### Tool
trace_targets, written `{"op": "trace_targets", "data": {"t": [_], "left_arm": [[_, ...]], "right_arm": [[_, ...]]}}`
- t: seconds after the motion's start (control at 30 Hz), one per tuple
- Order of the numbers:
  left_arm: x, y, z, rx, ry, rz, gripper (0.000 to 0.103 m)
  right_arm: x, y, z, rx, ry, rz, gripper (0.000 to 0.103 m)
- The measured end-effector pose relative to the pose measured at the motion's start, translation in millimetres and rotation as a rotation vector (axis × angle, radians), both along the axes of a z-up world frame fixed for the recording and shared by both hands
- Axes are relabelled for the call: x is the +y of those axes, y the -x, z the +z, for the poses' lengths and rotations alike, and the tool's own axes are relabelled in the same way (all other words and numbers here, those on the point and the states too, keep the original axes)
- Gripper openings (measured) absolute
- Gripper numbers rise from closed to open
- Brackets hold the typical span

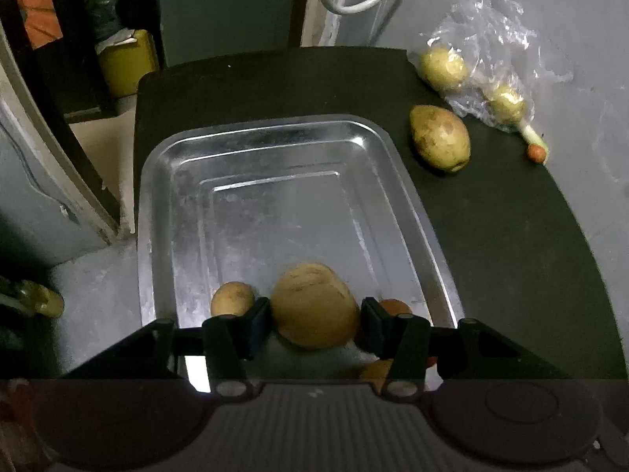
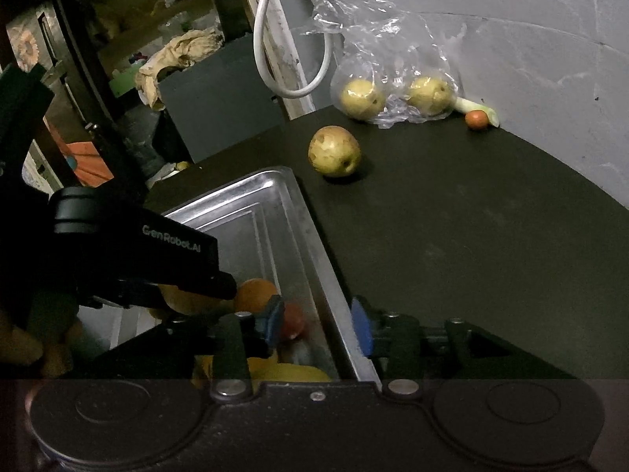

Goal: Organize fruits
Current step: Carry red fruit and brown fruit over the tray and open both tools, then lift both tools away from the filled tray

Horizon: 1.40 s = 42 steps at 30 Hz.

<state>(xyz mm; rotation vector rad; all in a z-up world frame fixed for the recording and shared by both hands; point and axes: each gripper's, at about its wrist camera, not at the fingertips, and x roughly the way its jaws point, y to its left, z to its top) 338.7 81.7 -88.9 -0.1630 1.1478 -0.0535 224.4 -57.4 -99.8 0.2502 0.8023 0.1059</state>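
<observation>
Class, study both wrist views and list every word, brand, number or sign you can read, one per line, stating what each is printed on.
"GenRobot.AI": white lettering on the black body of the left gripper, seen in the right wrist view.
No other text is legible: the metal tray, the plastic bag and the fruits carry no readable print, and the shelf clutter behind is too dark and blurred to read.

"GenRobot.AI" in pale letters on black body of left gripper (image 2: pixel 232 291), above metal tray (image 2: pixel 314 236); no other readable text
</observation>
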Motion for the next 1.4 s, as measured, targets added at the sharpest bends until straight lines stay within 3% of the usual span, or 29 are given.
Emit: {"op": "trace_targets", "data": {"t": [0.27,0.33,0.43,0.7,0.83,1.1,1.23,1.4], "left_arm": [[0,13,26,-0.051,0.062,0.013,0.069],[3,20,36,-0.075,0.084,0.028,0.084],[10,32,49,-0.111,0.098,0.053,0.096],[35,83,74,-0.174,0.120,0.113,0.102],[46,120,75,-0.177,0.141,0.140,0.102],[51,175,50,-0.058,0.105,0.065,0.102],[46,195,37,0.002,0.104,0.018,0.102],[38,208,32,0.042,0.123,-0.024,0.102]], "right_arm": [[-12,18,36,-0.058,0.028,0.009,0.079],[-16,26,49,-0.075,0.045,0.015,0.091],[-18,38,64,-0.079,0.099,0.012,0.102],[-22,77,91,-0.031,0.266,0.130,0.102],[-27,98,94,0.025,0.287,0.184,0.102],[-31,125,90,0.131,0.285,0.201,0.102],[-41,130,90,0.194,0.287,0.156,0.102],[-58,131,104,0.210,0.328,0.099,0.102]]}}
